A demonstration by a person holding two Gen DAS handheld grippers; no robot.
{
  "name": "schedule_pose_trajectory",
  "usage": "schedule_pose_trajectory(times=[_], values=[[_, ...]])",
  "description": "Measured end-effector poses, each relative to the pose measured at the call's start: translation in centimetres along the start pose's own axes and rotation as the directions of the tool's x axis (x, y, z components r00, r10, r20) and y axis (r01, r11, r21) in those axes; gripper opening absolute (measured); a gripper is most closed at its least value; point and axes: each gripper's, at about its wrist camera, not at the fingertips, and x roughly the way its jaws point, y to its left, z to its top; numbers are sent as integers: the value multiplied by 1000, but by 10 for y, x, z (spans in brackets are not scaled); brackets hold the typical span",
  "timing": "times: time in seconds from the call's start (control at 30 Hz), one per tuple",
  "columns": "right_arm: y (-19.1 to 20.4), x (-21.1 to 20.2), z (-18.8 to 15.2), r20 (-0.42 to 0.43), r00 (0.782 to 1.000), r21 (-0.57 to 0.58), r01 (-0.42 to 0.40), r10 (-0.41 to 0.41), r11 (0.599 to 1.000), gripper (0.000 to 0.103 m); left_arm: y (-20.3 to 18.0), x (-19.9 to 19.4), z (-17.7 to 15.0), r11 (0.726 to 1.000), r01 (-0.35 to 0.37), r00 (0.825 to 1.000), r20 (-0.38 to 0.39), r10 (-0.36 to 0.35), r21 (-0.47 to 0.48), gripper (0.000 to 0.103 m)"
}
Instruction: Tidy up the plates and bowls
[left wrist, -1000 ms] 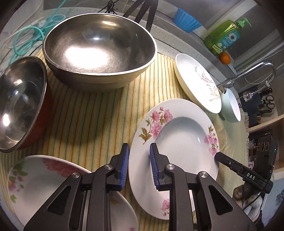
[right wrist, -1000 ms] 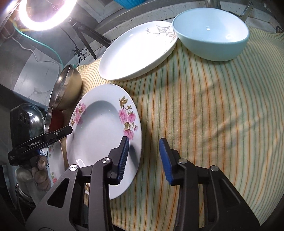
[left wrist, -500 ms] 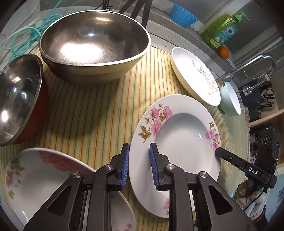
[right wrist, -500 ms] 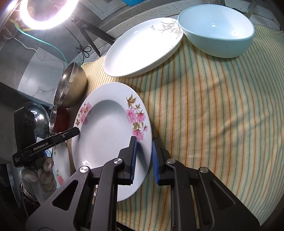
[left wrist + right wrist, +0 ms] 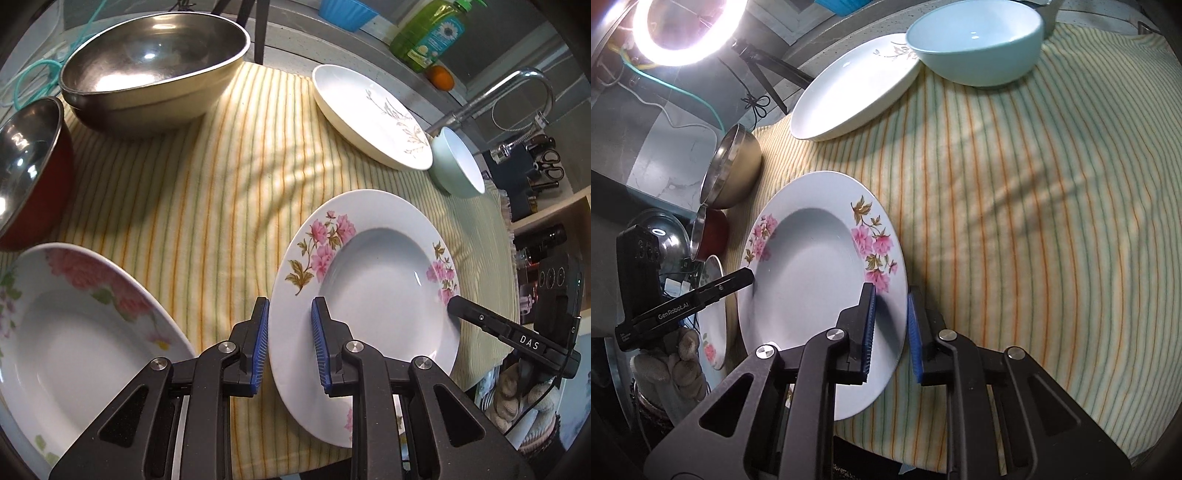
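Now both my tools pinch the same pink-flower plate (image 5: 373, 266), and that double hold is the biggest worry. My left tool (image 5: 288, 341) is pressed onto one rim, my right tool (image 5: 890, 326) onto the opposite rim, and the plate sits tilted just above the striped cloth (image 5: 221, 177) near the table's front edge. If my hands drift apart or twist against each other, the glazed rim could slide out of one set of pads and the plate would swing down and crack on the table or go over the edge.

Next in size, the second flowered plate (image 5: 74, 325) lies just beside my left tool; I judge it the likely place to stack, and setting down too steeply could chip both rims.

Then the steel bowl (image 5: 147, 66) and red bowl (image 5: 26, 170) stand farther back on the left, where a wide swing could clip them.

Smaller still, the plain plate (image 5: 857, 85) leans against the pale blue bowl (image 5: 975, 44); a tug on the cloth might shift it.
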Motion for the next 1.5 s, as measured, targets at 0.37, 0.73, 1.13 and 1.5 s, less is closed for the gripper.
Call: schedule_pose_trajectory(times=[0.37, 0.73, 1.13, 1.5], values=[[1, -4, -13, -4, 1000, 1, 11, -11, 1000, 17, -4, -1, -15, 1000, 8, 1000, -4, -8, -4, 21], [-2, -6, -22, -19, 1000, -8, 14, -15, 1000, 18, -4, -2, -18, 1000, 4, 1000, -5, -4, 8, 22], [-1, -7, -26, -22, 999, -21, 28, -28, 999, 18, -5, 0, -18, 1000, 7, 1000, -9, -7, 16, 22], [26, -41, -12, 145, 982, -113, 136, -119, 984, 71, 1, -46, -20, 999, -38, 990, 136, 37, 5, 45]])
